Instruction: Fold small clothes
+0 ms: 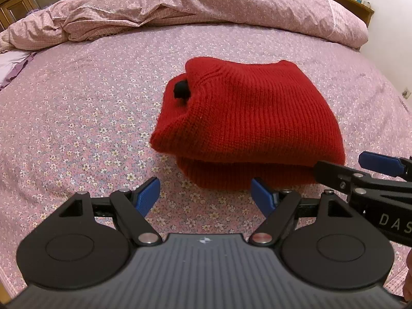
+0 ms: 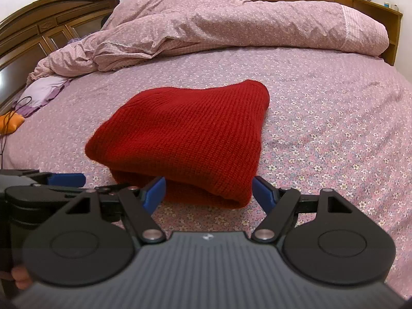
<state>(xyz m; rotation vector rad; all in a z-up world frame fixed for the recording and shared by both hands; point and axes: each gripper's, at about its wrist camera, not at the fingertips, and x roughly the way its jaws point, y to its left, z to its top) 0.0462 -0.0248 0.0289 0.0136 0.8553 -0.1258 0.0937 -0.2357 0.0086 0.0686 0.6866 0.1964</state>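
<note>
Both my hand-held grippers, left (image 1: 204,195) and right (image 2: 208,193), gape empty before the red knit sweater (image 2: 185,134) on the bed (image 2: 322,134): soft, floppy, thick; I'd pinch its near folded edge.

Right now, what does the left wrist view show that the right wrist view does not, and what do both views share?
Only the left wrist view shows the black button at the left side of the red knitted garment.

Only the right wrist view shows the orange object with a black cord and the wooden headboard at the left.

Both views show the folded red garment on the floral bedsheet, the crumpled pink duvet behind it, and the left gripper and right gripper, open and empty.
</note>
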